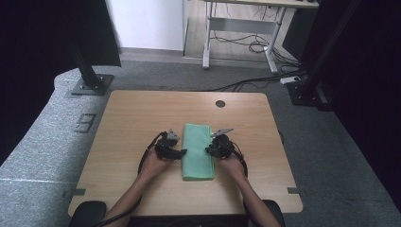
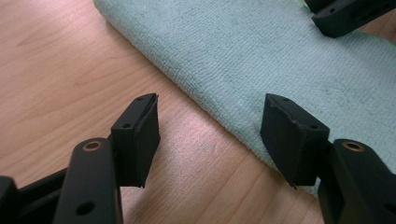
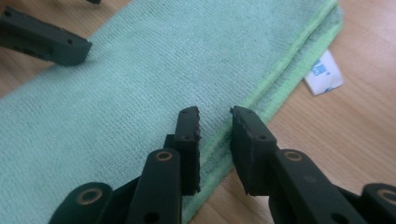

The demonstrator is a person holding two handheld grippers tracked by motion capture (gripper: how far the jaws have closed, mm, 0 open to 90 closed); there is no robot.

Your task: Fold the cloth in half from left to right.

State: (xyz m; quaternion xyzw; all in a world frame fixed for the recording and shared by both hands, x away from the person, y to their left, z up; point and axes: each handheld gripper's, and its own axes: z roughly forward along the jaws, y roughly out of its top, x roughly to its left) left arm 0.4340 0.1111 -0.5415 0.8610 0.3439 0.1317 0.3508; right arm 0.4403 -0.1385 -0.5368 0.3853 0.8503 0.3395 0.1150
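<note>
In the high view, a folded green microfibre cloth [image 1: 197,151] is lying lengthwise near the middle of the light wooden table [image 1: 132,118], its long sides running away from the person. The left gripper [image 1: 182,152] is sitting at the cloth's left edge and the right gripper [image 1: 208,150] at its right edge, each held in a hand coming in from the bottom, with a grey plate standing up on top of each tool. A large digit "3" [image 1: 85,123] is showing on the grey floor to the left of the table, and a round dark grommet [image 1: 220,103] is sitting near the table's far edge. In the left gripper view, the left gripper [image 2: 210,133] is hovering with its jaws spread wide, straddling the cloth's [image 2: 261,60] folded edge: one pad is over bare wood and the other is over the fabric. The far tool's black jaw is showing at the top right corner. In the right gripper view, the right gripper [image 3: 215,135] is holding its jaws narrowly apart over the layered, lighter-green hem of the cloth [image 3: 140,79], with nothing pinched between them. A small white care label [image 3: 323,71] with blue print, too blurred to read, is sticking out from under the cloth's edge onto the wood.
</note>
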